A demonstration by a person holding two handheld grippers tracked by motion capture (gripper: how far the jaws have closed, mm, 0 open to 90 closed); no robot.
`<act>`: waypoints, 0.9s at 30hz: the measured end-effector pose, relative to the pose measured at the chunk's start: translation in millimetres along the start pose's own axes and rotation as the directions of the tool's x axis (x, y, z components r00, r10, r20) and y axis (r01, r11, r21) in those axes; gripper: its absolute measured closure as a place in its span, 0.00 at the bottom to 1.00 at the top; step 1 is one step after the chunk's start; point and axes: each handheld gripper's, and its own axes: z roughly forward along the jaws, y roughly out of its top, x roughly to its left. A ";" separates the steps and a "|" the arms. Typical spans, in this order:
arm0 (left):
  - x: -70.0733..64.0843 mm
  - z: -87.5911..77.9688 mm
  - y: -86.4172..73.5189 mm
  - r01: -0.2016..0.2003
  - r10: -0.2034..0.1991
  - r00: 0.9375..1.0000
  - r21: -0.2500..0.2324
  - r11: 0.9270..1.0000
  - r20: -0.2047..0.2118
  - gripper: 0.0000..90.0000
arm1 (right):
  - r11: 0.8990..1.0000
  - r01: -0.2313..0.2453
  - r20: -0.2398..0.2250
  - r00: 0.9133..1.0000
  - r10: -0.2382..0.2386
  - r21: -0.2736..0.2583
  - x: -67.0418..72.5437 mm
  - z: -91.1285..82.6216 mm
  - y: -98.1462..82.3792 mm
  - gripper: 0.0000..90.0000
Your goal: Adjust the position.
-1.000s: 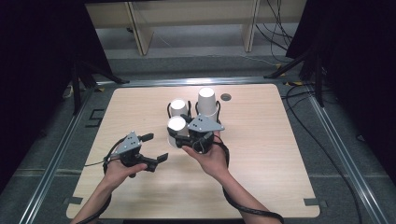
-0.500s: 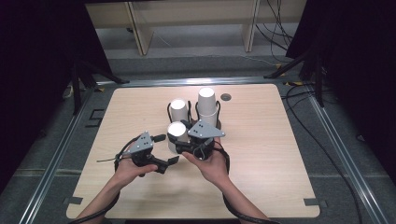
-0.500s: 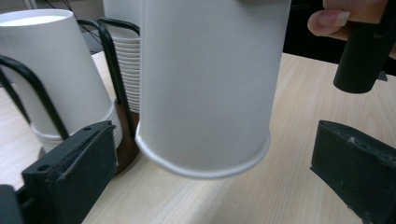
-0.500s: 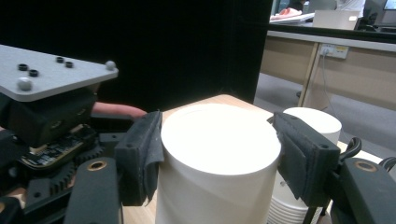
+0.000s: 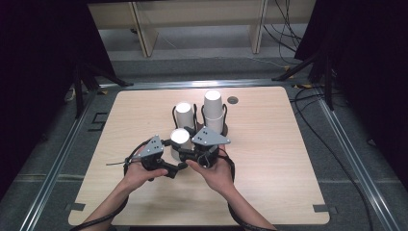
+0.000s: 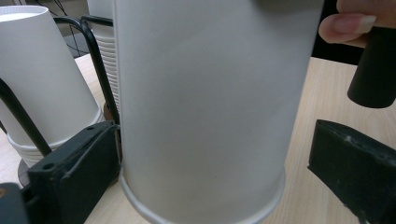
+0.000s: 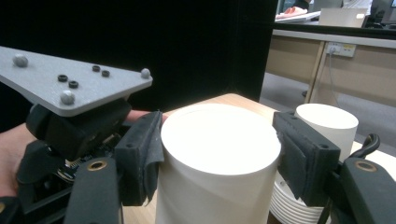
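Crushing is the main risk here: the near paper cup [image 7: 217, 163] is clamped between the pads of the right gripper [image 7: 219, 154], close under its upturned base, and thin walls could buckle if more force is applied. The left gripper [image 6: 210, 182] is held open around the same cup's lower rim, one jaw touching, the other apart. If both are pulled unevenly, the cup could be tipped against the cup stacks [image 5: 212, 108] just beyond.

A lab: metal-railed test table [image 5: 269, 192], black curtains [image 5: 43, 72], loose floor cables [image 5: 288, 29].
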 end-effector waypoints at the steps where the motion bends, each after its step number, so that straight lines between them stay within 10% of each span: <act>1: -0.1 0.2 -0.2 -0.001 0.001 1.000 -0.002 1.000 -0.002 0.03 | 1.000 -0.019 0.007 1.000 0.019 0.012 2.2 -1.0 0.9 0.40; 27: 5.9 -2.2 -5.8 -0.015 0.015 1.000 0.007 1.000 -0.013 0.21 | 0.999 -0.027 -0.025 0.999 0.027 -0.022 -0.2 1.9 4.2 0.40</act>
